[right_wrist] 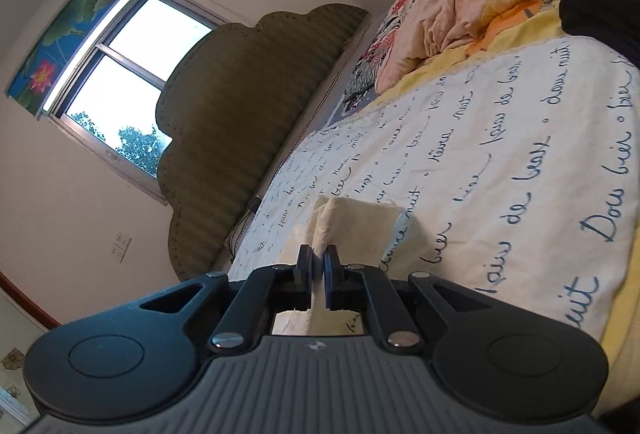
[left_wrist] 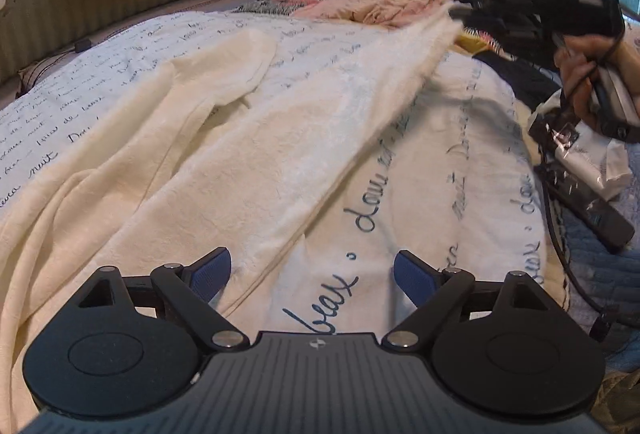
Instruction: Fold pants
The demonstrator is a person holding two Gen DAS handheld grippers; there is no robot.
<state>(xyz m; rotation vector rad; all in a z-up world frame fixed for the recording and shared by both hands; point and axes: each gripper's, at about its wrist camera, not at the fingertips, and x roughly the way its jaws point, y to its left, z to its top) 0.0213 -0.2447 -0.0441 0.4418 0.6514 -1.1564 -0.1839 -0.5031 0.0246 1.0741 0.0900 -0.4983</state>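
Diagonally, cream pants (left_wrist: 248, 138) are stretched across the bed (left_wrist: 460, 162) — far end pinched by the right hand-held gripper (right_wrist: 317, 261), near edge between the left hand-held gripper's (left_wrist: 312, 276) wide-spread fingers; bare blanket lies rightward.

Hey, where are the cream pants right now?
The cream pants lie spread across the script-print blanket on the bed, ahead of the open left gripper. One end is lifted toward the window side, pinched in the right gripper.
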